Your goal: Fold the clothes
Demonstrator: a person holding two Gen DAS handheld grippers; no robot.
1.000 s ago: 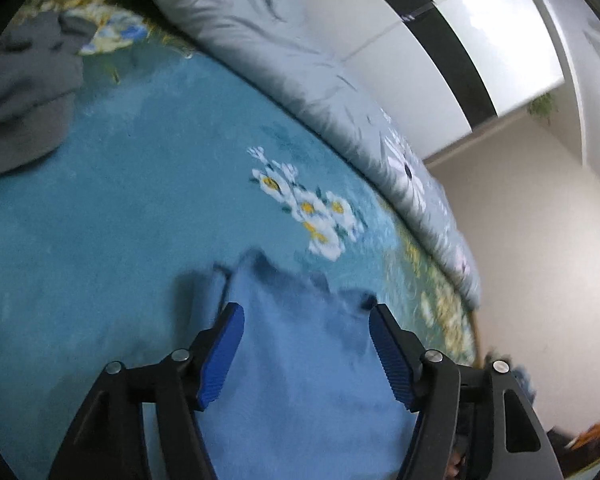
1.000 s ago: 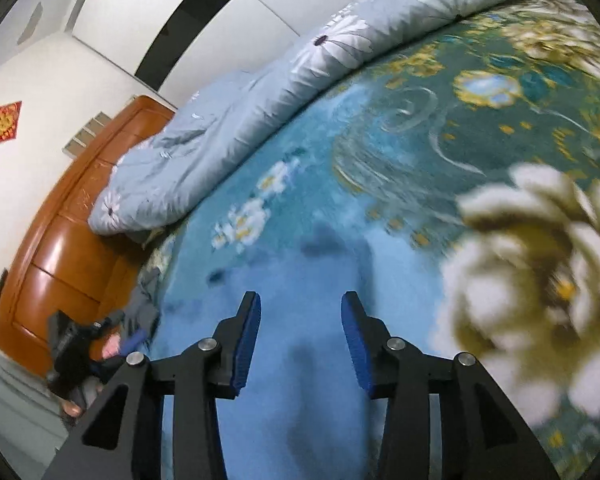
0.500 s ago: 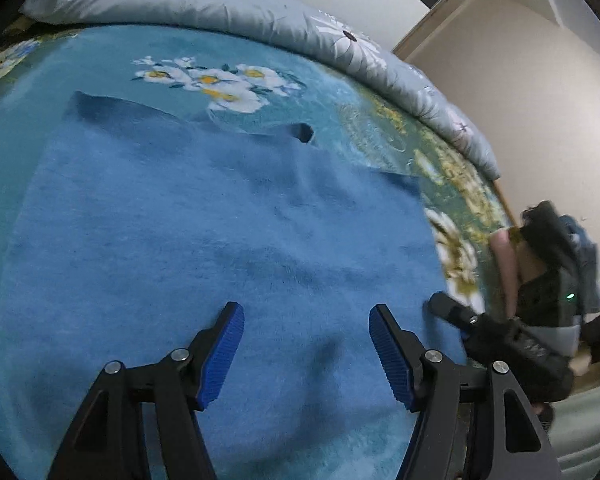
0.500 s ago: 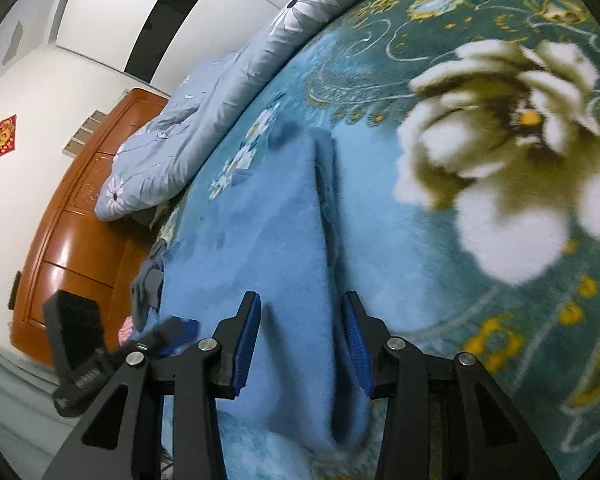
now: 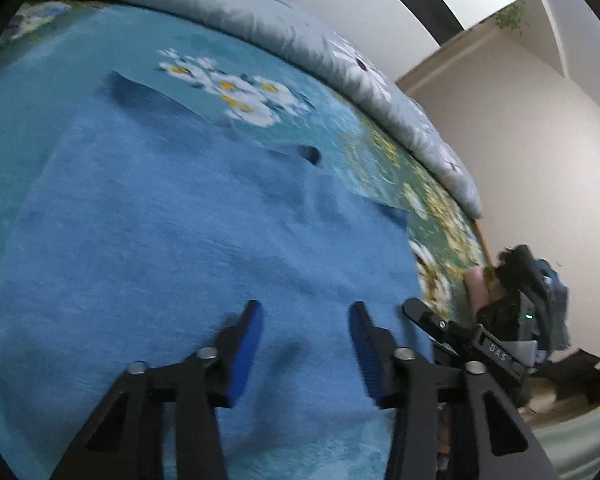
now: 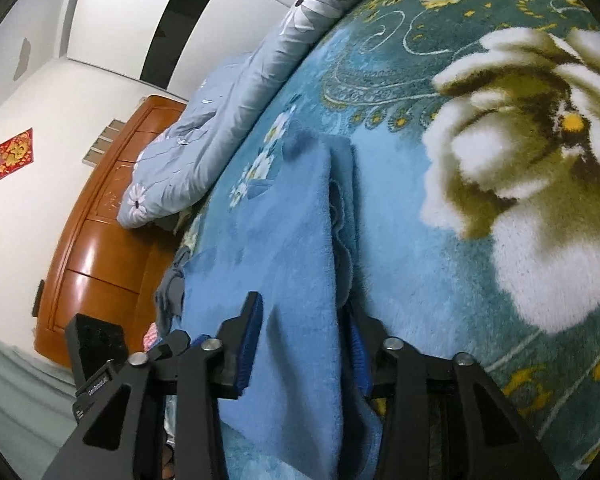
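Garment: a blue fleece top [image 5: 188, 232] lies spread on the floral blanket [image 6: 480, 264], near the bed's front edge.
Left gripper [image 5: 305, 344]: jaws parted, over the fleece, gripping nothing.
Right gripper [image 6: 306, 344]: jaws parted, straddling the top's raised side fold, not closed on it.
Far edge: grey quilt [image 5: 260, 20].

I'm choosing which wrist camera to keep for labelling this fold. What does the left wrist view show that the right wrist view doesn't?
Only the left wrist view shows the blue garment spread flat with its far edge, plus a beige wall and the right tongs at its right edge.

Only the right wrist view shows a wooden headboard, a red wall ornament, a large cream flower on the blanket, and the garment's doubled edge between its open tongs.

Both show the garment, the teal floral blanket and the grey quilt.
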